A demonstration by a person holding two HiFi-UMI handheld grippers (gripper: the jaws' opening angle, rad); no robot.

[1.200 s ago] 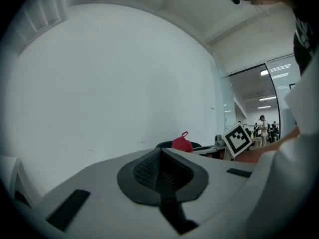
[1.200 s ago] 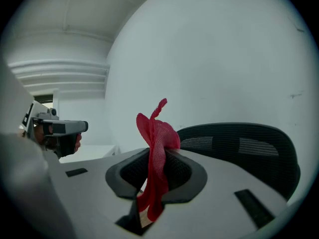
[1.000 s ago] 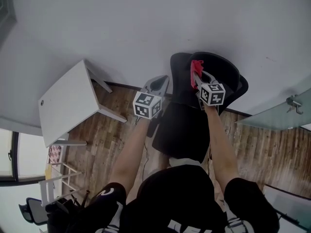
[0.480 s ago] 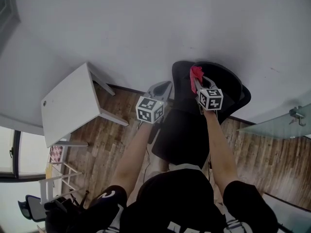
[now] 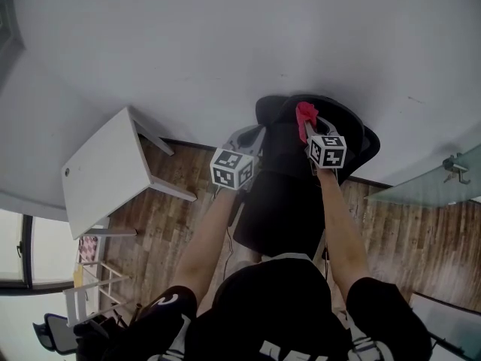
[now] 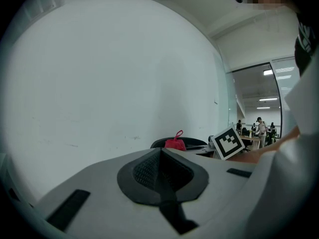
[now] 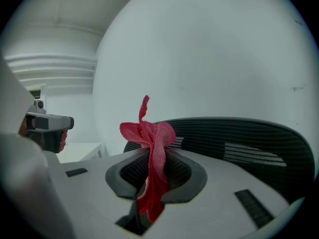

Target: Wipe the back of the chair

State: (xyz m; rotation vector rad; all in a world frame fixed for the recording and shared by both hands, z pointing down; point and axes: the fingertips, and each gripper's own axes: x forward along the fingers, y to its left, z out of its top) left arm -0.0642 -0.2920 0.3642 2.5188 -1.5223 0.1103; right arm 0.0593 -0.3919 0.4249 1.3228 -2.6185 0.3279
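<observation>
Upper centre of frame, the right gripper (image 5: 307, 125) clamps a crumpled red cloth (image 5: 304, 113) over the black mesh chair back (image 5: 349, 122), while the left gripper (image 5: 247, 134), jaws together and empty, hovers alongside.

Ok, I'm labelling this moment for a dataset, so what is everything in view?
chair: one, black, middle of the head view.
cloth: one, red, at the top of the chair's back.
table: one, white, left of the chair.
glass panel: one, greenish, far right.
floor: brown wood planks, under the chair and table.
wall: white, behind the chair and table.
marker cubes: two, black and white, one on each tongs.
left tongs: one, grey, shut and empty, beside the chair's left edge.
right tongs: one, grey, shut on the cloth.
forearms: two, reaching forward from black sleeves.
</observation>
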